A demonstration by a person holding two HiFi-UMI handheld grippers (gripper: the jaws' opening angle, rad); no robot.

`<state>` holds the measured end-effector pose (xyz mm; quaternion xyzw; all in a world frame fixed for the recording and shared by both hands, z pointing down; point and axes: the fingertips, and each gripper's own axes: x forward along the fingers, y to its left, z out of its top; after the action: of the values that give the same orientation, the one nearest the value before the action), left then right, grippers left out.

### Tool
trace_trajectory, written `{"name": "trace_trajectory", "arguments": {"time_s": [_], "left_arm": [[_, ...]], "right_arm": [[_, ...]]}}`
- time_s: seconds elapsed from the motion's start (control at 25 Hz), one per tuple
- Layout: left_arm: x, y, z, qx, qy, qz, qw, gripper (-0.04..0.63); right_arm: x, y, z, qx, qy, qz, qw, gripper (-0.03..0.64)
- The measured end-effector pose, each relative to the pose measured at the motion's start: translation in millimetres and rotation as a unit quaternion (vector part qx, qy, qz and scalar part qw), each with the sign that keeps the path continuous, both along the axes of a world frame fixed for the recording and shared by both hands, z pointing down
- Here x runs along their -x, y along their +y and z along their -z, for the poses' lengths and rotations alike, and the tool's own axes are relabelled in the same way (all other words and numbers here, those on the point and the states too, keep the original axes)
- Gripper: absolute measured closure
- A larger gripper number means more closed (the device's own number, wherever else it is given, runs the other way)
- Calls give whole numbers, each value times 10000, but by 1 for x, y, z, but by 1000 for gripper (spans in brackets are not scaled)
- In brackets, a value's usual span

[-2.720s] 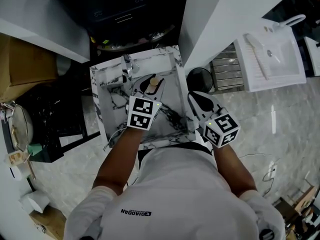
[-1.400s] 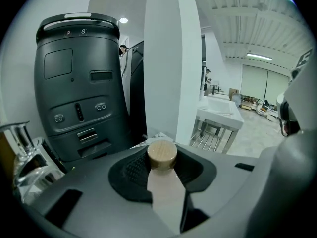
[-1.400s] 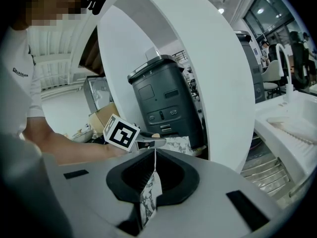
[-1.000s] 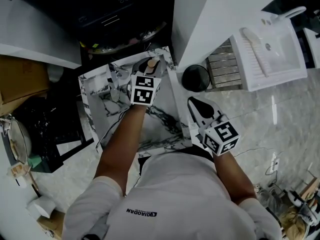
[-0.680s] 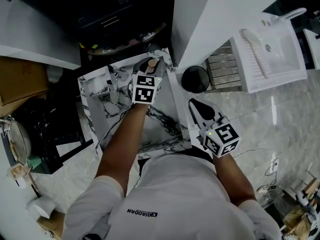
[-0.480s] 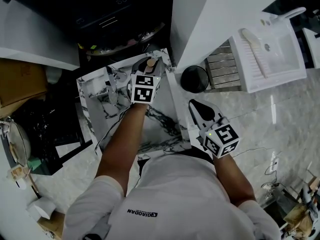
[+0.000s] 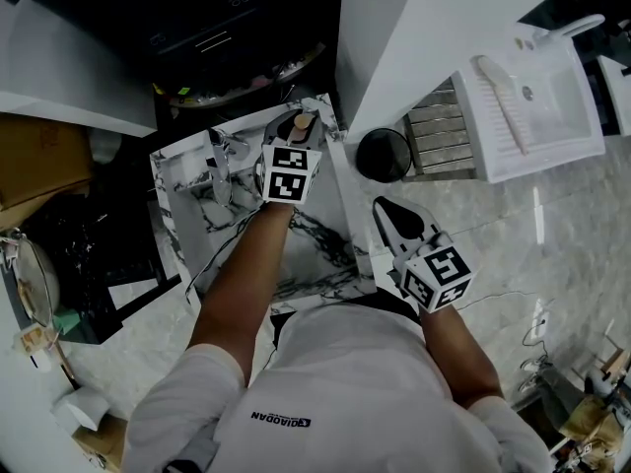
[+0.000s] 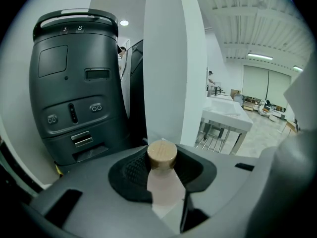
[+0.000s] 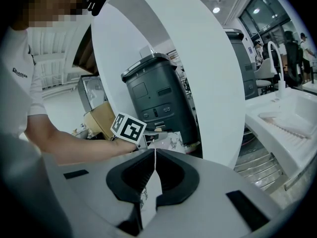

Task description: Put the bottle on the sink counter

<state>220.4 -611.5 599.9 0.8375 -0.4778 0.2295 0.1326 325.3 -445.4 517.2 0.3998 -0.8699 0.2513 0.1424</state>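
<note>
Two tools inspected. Nearest, the right tool [image 7: 390,211] has its jaws pressed together on nothing, beside the black-veined white marble sink desk's [image 7: 182,180] right edge. Farther off, the left tool [image 8: 164,178] clamps an upright pale pink bottle with a round tan cap [image 8: 162,155] at the desk's far right corner.

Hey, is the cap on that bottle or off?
On: a tan cap sits on the neck of the pale bottle held in the left gripper.

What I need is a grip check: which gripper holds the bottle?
The left gripper: its jaws clamp the tan-capped bottle. The right gripper is shut, holding nothing.
</note>
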Motion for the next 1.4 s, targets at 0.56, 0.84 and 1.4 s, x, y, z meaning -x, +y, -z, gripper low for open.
{"name": "trace_trajectory", "arguments": {"time_s": [0.56, 0.84, 1.4], "left_arm": [[1, 2, -10, -89, -151, 30, 9998, 457], [2, 2, -2, -354, -310, 41, 9989, 428], [8, 26, 22, -492, -242, 76, 9985, 385]], "right_arm": [[-6, 6, -4, 2, 40, 10, 10000, 575], [-8, 9, -1, -29, 64, -4, 10000, 575], [1, 14, 8, -142, 107, 92, 9998, 575]]}}
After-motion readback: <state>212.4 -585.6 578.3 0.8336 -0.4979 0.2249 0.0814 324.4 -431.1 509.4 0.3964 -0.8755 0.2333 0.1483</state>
